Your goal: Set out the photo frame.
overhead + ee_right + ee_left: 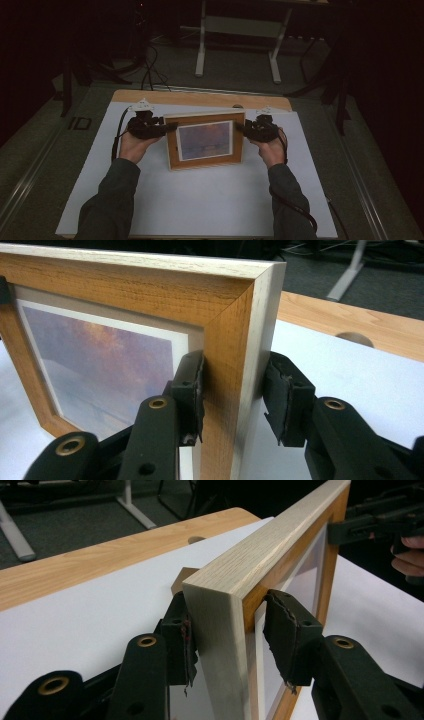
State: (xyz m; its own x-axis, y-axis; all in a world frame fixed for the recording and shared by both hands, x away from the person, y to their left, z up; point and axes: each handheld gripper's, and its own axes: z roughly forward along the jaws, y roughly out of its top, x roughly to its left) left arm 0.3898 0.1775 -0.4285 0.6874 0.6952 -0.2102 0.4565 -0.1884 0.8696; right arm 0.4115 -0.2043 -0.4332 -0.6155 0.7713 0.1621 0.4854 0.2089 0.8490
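High view first: a wooden picture frame (pixel 205 140) stands upright near the middle of the white sheet (pixel 200 200) that covers the tabletop (pixel 200 97), its front turned toward the person and a dusky purple-orange print behind the mount. Each hand holds a gripper at one side of it. The left gripper (pixel 170 128) meets the frame's left edge near the top, and the right gripper (pixel 240 127) meets the right edge at about the same height.

Left gripper view shows the jaws straddling the pale side rail of the frame, one pad against the back and one against the front, both pressed onto the wood, so that gripper is clamped on it. The other gripper and a few fingers show at the far end.

Right gripper view shows one jaw touching the frame's front face, while the other sits just behind the back edge with a narrow gap showing, so whether it is truly pinching I cannot tell.
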